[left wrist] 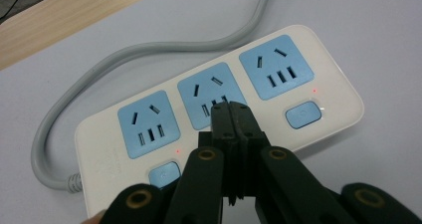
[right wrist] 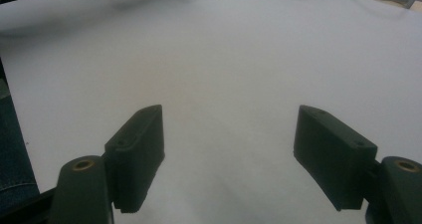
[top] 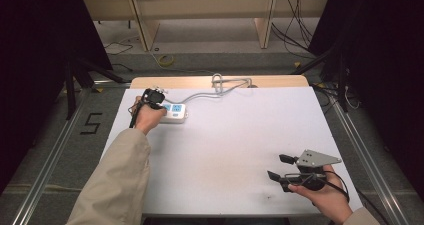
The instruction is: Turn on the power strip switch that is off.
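Power strip point(left wrist: 219, 119) lay flat at the far left of the white worktop point(top: 235, 150), grey cord point(left wrist: 99, 69) curling off. Left tool point(left wrist: 230, 109), jaws pressed together, tips over the middle socket point(left wrist: 211, 92). Right tool point(right wrist: 229, 149) sat well apart near right, jaws spread, nothing between.

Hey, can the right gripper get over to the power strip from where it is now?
Probably yes. The right gripper rests open near the table's front right, and the bare surface lies between it and the power strip. But the shut left gripper already sits over the middle socket.
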{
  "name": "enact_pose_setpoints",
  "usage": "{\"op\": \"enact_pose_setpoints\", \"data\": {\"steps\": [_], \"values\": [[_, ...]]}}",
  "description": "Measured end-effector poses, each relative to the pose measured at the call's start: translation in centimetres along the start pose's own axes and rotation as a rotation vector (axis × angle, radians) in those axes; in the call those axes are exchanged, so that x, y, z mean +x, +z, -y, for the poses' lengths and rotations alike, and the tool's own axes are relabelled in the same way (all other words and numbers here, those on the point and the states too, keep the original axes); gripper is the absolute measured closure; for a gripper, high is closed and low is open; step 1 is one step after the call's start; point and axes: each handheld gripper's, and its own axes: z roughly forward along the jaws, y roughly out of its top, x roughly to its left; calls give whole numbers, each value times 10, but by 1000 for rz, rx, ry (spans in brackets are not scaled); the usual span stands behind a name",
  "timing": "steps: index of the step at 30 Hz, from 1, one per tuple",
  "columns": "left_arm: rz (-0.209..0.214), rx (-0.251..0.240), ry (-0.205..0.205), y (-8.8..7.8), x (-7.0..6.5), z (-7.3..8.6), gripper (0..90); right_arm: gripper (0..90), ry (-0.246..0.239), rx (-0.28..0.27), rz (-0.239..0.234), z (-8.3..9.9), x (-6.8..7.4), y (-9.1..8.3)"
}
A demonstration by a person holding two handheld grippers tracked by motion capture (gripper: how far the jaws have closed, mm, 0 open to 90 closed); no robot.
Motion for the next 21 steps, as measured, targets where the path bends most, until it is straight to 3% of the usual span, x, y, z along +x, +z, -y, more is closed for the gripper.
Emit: {"op": "enact_pose_setpoints", "data": {"steps": [21], "values": [[-4,20,-6,5,0,0,898,284,-1,3,-2,0,0,0]]}}
